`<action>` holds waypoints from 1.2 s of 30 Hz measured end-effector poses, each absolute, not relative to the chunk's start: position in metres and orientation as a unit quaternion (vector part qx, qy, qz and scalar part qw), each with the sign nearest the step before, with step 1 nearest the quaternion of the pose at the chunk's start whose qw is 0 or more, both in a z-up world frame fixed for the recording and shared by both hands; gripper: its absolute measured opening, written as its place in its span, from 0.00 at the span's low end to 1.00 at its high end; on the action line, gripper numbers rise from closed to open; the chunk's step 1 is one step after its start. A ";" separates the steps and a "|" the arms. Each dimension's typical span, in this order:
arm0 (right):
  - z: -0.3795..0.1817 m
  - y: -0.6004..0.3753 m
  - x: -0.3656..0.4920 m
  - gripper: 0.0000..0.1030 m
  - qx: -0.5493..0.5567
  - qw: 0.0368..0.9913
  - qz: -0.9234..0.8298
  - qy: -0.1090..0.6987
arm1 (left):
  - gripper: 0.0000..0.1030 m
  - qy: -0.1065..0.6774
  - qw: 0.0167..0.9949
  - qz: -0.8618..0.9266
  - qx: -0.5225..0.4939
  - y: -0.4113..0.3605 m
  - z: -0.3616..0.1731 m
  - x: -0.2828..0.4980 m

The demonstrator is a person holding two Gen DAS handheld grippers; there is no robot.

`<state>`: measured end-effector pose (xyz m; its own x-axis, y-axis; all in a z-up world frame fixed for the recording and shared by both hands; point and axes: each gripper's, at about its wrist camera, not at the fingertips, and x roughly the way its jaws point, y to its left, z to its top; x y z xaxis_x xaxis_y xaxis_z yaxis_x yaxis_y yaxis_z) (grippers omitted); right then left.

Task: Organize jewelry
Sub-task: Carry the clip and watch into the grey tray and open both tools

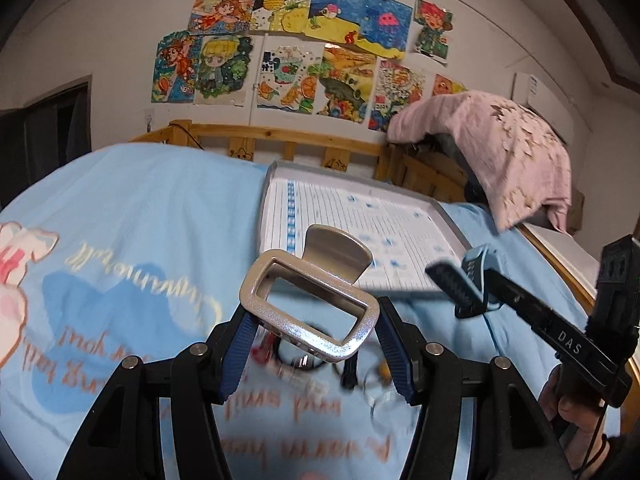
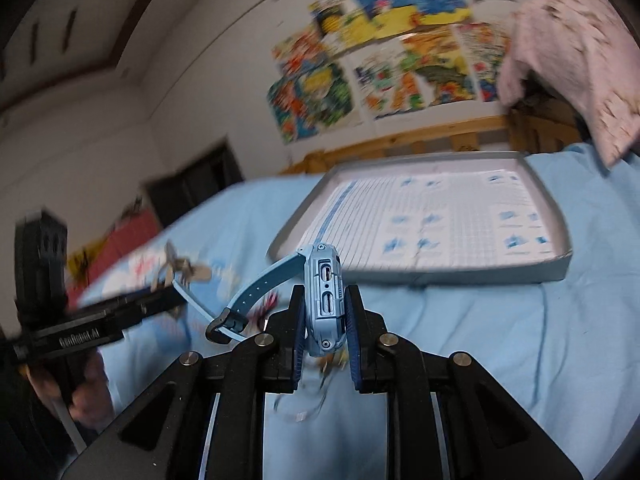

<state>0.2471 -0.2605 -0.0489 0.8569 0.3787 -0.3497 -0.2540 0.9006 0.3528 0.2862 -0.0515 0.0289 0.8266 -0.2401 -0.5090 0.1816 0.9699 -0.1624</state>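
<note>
Nearest the left wrist camera, at the bottom centre of its frame, the left gripper [image 1: 314, 344] has its two blue-padded fingers [image 1: 240, 344] clamped on a silver hair claw clip [image 1: 310, 300], one pad pressed against each side of the clip's open rectangular frame. The clip is held above the light blue bedspread [image 1: 132, 216], its curved lever tab rising toward the frame's centre; its surface is matte and faintly glittery. Below it, between the finger bases, a blurred scatter of small jewelry pieces [image 1: 304, 364] lies on the bedspread, too smeared to identify. In the right wrist view, at lower centre, the right gripper [image 2: 325, 320] is closed on a blue watch [image 2: 323, 300], the pads gripping the two broad faces of its case so that the edge with its slots and buttons faces the camera. The watch strap trails to the left of the frame, ending in a dark buckle, and hangs free above the bedspread. Beyond both grippers, in the middle of each frame, a shallow grey tray [image 1: 448, 220] lined with a printed blue-and-white sheet rests on the bed. Children's drawings [image 1: 304, 48] cover the wall at the top, and a pink blanket [image 1: 504, 148] is draped over the wooden bed rail at upper right.
</note>
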 end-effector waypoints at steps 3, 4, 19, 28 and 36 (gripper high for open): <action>-0.040 -0.275 0.272 0.16 0.146 0.964 0.124 0.184 | 0.55 0.272 0.956 -0.102 -0.051 -0.070 0.031 0.311; -0.040 -0.278 0.280 0.16 0.141 0.967 0.109 0.182 | 0.55 0.276 0.954 -0.106 -0.057 -0.076 0.030 0.323; -0.097 -0.311 0.381 0.17 0.173 0.952 0.021 0.252 | 0.56 0.346 0.933 -0.088 -0.042 -0.124 -0.030 0.418; -0.096 -0.308 0.369 0.32 0.172 0.956 0.009 0.236 | 0.90 0.308 0.945 -0.067 -0.087 -0.102 -0.018 0.390; -0.073 -0.313 0.324 0.59 0.152 0.971 -0.001 0.184 | 1.00 0.240 0.968 -0.027 -0.069 -0.086 0.018 0.330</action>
<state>0.3245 -0.3133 -0.0731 0.9320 0.0547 -0.3584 0.0572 0.9540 0.2943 0.3305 -0.0860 0.0182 0.8834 -0.0842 -0.4611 0.0184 0.9892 -0.1455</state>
